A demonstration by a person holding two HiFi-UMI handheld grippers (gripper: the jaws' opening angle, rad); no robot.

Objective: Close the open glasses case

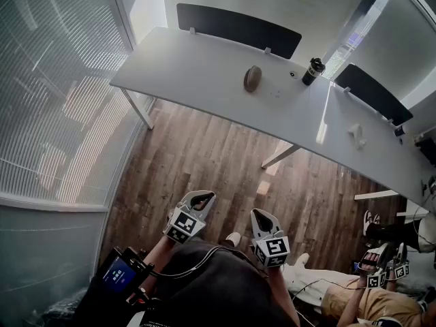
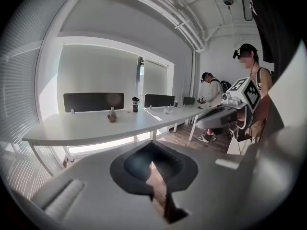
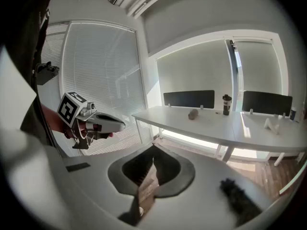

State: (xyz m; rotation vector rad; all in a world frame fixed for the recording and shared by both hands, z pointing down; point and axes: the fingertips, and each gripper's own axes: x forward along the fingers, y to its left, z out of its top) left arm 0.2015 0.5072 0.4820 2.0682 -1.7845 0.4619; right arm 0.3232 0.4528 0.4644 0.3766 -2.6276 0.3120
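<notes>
**Approach First, Then Shut the Lid**

Standing back from the white desk (image 1: 191, 67), with a stretch of wooden floor (image 1: 204, 162) between. Holding the left hand-held gripper (image 1: 202, 197) and the right hand-held gripper (image 1: 260, 216) low and close to the body, side by side, tipped gently downward. Both clenched tight, jaws together, grasping nothing.

Spot the glasses case (image 1: 253, 78): a small brown rounded shape lying on the desk towards its far edge, in front of a dark divider panel (image 1: 238, 27), with a black bottle (image 1: 313, 71) near it on the right. Well apart from both hand-held grippers and untouched. Too small from here to make out lid or hinge.

Judged as the approach step, with no closing begun yet. To do it well:

- Walk up square to the desk and stop with the case centred between the two tools.
- Find the hinge side before reaching in.
- Probably simplest with jaws kept together: use one blunt tip to fold the lid over while bracing the base with the other, to avoid skating the case across the smooth top.
- Press down gently until seated, minding anything lying inside.
- Steer clear of the bottle, and of the other person (image 1: 354, 298) low at the right.
</notes>
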